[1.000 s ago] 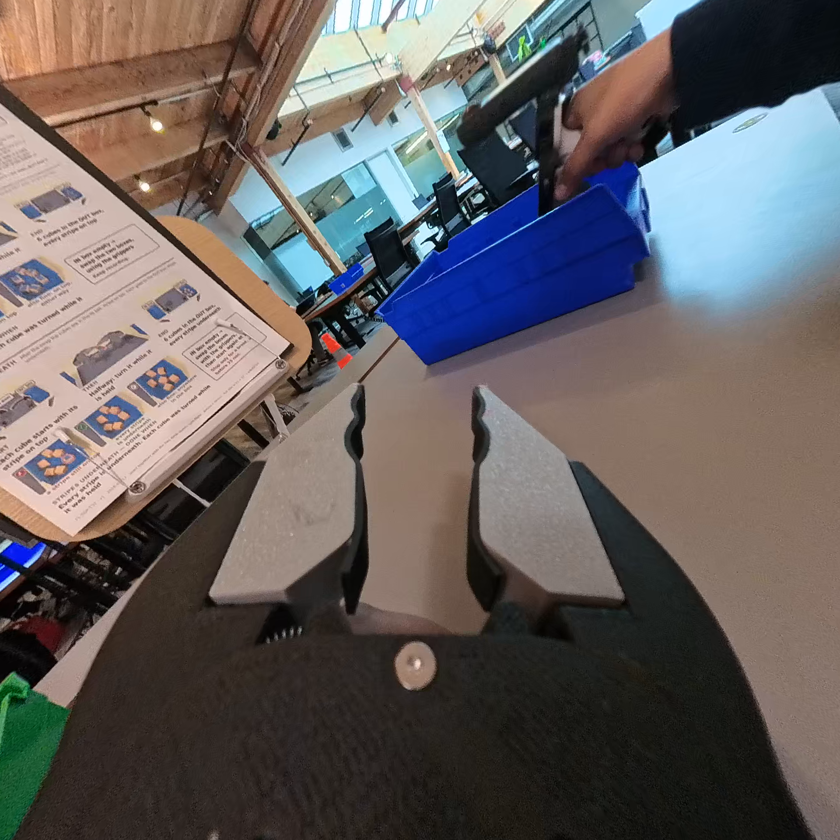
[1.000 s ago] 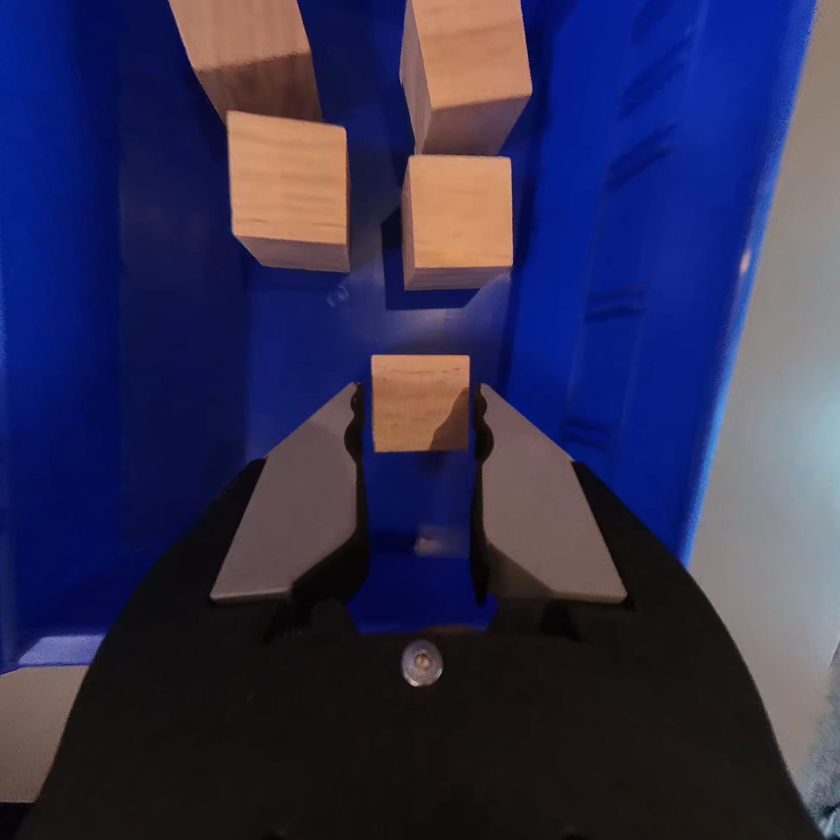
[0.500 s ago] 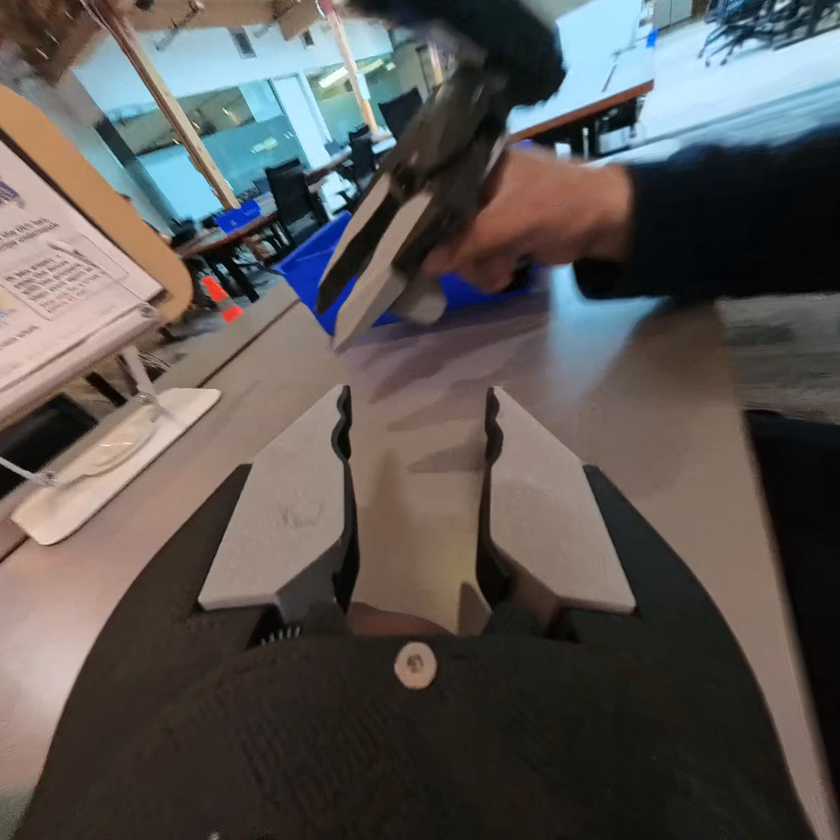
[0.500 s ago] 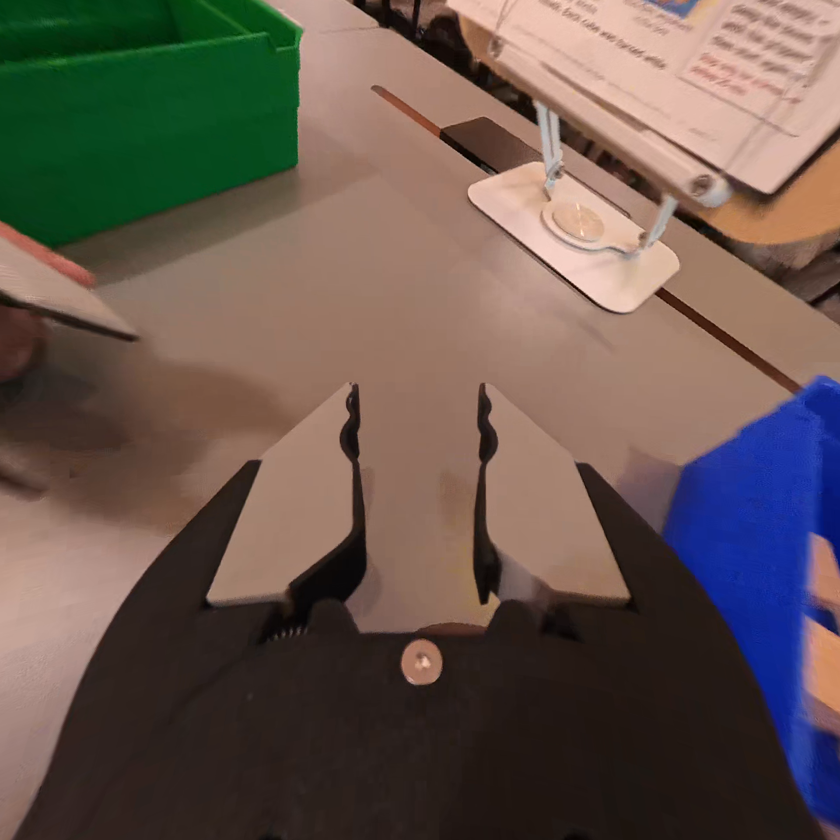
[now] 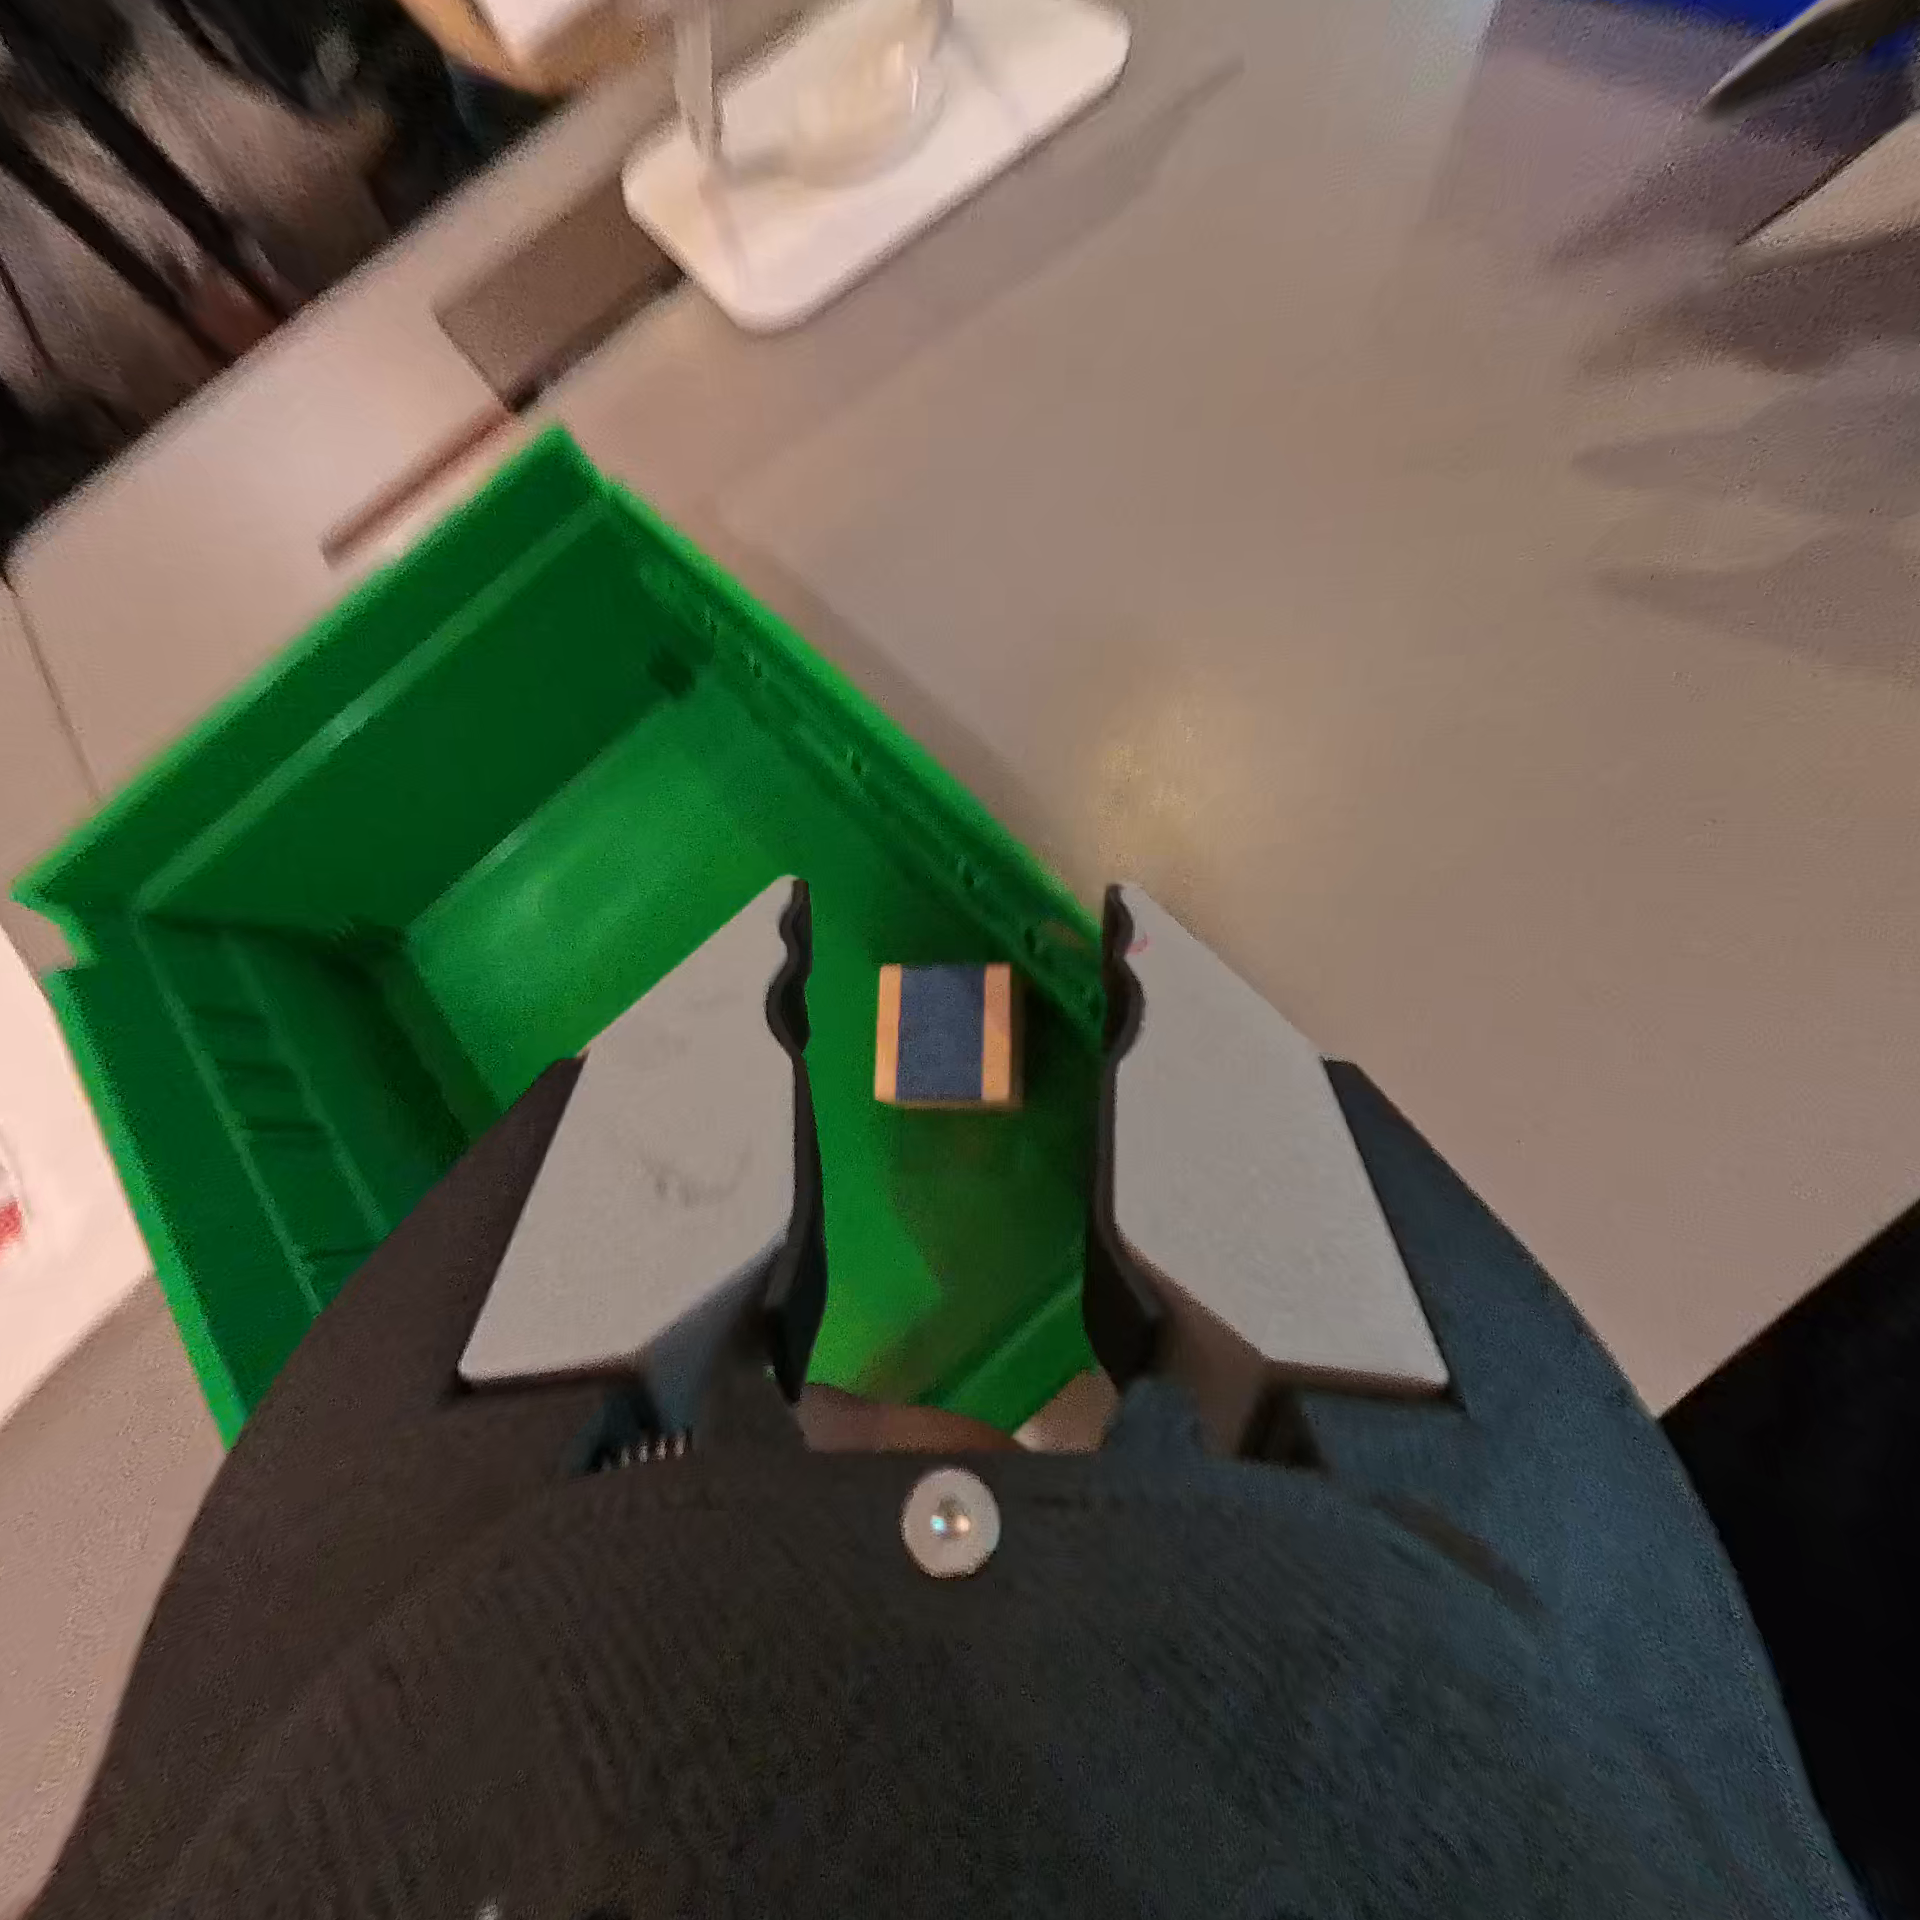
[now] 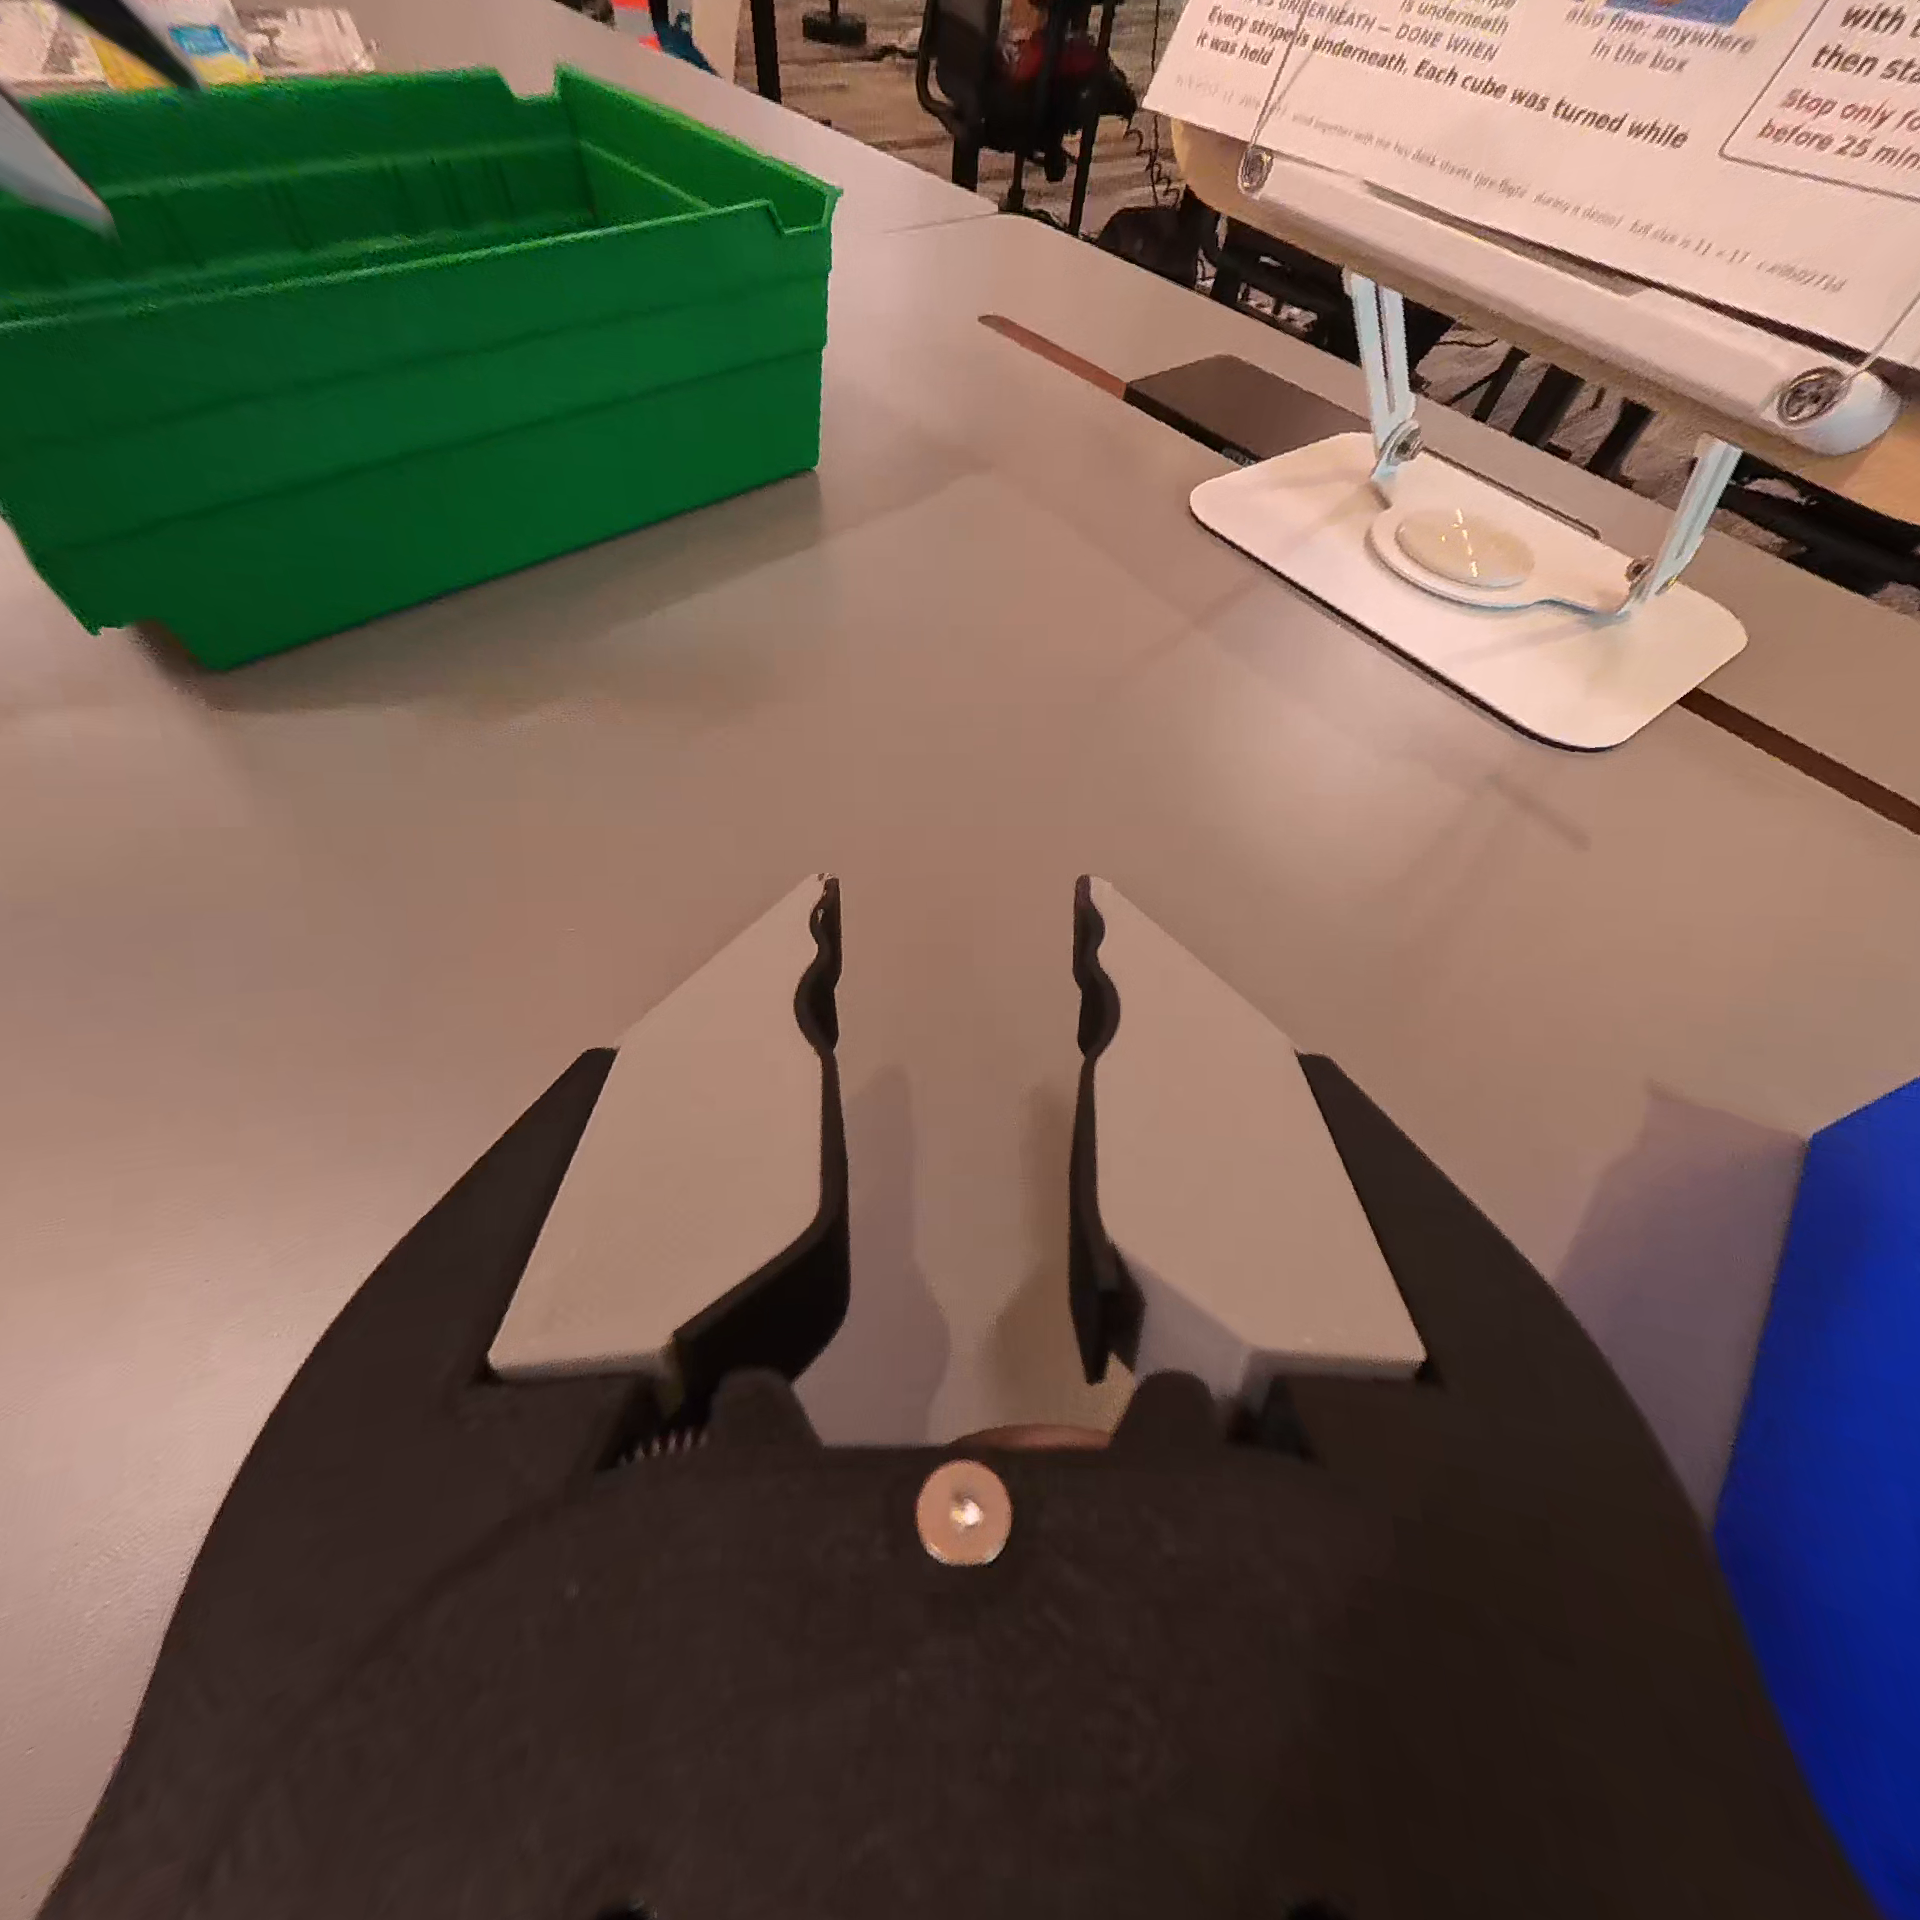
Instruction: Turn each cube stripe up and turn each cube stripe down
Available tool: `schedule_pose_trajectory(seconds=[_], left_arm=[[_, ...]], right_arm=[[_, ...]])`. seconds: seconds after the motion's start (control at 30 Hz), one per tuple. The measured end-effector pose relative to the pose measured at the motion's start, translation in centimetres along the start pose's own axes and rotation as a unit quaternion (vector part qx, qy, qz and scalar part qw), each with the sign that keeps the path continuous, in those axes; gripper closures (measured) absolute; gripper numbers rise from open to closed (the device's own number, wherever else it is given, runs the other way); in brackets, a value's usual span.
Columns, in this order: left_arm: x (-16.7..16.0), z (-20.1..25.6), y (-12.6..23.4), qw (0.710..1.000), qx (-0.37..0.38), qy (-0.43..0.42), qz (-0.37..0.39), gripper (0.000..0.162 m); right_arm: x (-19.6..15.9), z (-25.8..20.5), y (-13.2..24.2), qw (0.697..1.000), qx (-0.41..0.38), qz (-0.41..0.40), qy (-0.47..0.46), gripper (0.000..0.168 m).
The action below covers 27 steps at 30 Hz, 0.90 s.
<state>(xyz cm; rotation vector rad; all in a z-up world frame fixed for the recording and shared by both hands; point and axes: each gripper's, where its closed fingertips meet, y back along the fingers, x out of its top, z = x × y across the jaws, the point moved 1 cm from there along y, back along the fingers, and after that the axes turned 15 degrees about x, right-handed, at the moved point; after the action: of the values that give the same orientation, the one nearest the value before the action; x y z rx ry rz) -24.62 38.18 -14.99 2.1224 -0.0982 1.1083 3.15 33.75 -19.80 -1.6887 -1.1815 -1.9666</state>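
I am holding the left tongs (image 5: 951,971) spread and empty above the green bin (image 5: 312,831), and the one cube (image 5: 943,1034) I can see is lying on the bin floor just ahead of the tips, lined up with the gap and close beside the bin's right wall, its dark stripe facing up. It is looking like a small wooden block, so I am judging it light, rigid and not fragile, though its smooth faces may slip; I am planning to pinch it across the two plain side faces, leaving the striped face free for turning. The right tongs (image 6: 951,914) are also spread and empty, hovering over bare desk (image 6: 1039,727), with the blue bin (image 6: 1849,1455) at their right. Half a second ago the left tongs were pointing along the desk toward the other hand; now they are tilting down into the green bin.
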Motion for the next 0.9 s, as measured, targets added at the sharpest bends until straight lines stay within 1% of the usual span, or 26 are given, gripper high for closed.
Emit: schedule_pose_trajectory(seconds=[0.13,0.23,0.27,0.3,0.33,0.4,0.47,0.5,0.53,0.57,0.6,0.63,0.7,0.73,0.8,0.83,0.9], left_arm=[[-4.4,-1.0,-3.0,0.995,0.009,-0.017,-0.100,0.105],[-7.2,0.4,-5.0,0.984,-0.027,-0.031,-0.174,0.104],[-7.9,0.7,-5.6,0.980,-0.032,-0.038,-0.191,0.107],[-8.4,1.1,-6.1,0.978,-0.041,-0.047,-0.201,0.119],[-8.5,1.2,-6.5,0.977,-0.045,-0.055,-0.202,0.119],[-8.1,0.3,-6.6,0.978,-0.023,-0.068,-0.198,0.119],[-6.4,-1.5,-5.9,0.984,0.019,-0.081,-0.155,0.119],[-5.1,-2.4,-5.2,0.988,0.041,-0.085,-0.122,0.119],[-3.3,-2.9,-4.2,0.991,0.057,-0.099,-0.073,0.119],[-1.3,-2.9,-3.0,0.990,0.067,-0.121,-0.012,0.119],[0.6,-2.4,-1.6,0.986,0.073,-0.144,0.047,0.119],[2.4,-1.4,0.0,0.978,0.075,-0.167,0.103,0.119],[5.8,2.6,3.3,0.950,0.047,-0.211,0.228,0.119],[6.9,5.4,5.0,0.930,0.014,-0.228,0.288,0.119],[8.5,10.9,8.2,0.882,-0.051,-0.244,0.400,0.120],[9.0,13.1,9.3,0.862,-0.072,-0.241,0.439,0.120],[9.7,16.3,10.3,0.837,-0.088,-0.229,0.489,0.120]], right_arm=[[-0.1,0.1,0.1,1.000,-0.001,0.001,-0.003,0.127],[-0.5,0.3,-0.1,1.000,-0.003,-0.006,-0.007,0.127],[-0.6,0.5,-0.1,1.000,-0.007,-0.008,-0.006,0.127],[-0.7,0.6,-0.1,1.000,-0.009,-0.010,-0.006,0.127],[-0.8,0.6,-0.1,1.000,-0.009,-0.011,-0.008,0.127],[-0.9,0.5,-0.2,1.000,0.000,-0.009,-0.015,0.127],[-0.9,-0.1,-0.4,0.999,0.025,-0.008,-0.022,0.127],[-0.8,-0.6,-0.6,0.999,0.046,-0.005,-0.026,0.125],[-0.7,-1.5,-0.9,0.996,0.079,0.000,-0.034,0.122],[-0.4,-2.9,-1.2,0.990,0.130,0.007,-0.049,0.120],[-0.1,-4.7,-1.4,0.978,0.197,0.018,-0.072,0.119],[0.6,-6.5,-1.3,0.958,0.266,0.033,-0.099,0.118],[2.0,-9.5,-0.6,0.912,0.380,0.065,-0.140,0.111],[2.7,-10.6,-0.1,0.890,0.423,0.079,-0.148,0.110],[3.8,-12.6,1.0,0.854,0.489,0.099,-0.150,0.109],[4.1,-13.5,1.4,0.839,0.513,0.105,-0.151,0.108],[4.8,-14.9,2.2,0.804,0.560,0.118,-0.164,0.103]])
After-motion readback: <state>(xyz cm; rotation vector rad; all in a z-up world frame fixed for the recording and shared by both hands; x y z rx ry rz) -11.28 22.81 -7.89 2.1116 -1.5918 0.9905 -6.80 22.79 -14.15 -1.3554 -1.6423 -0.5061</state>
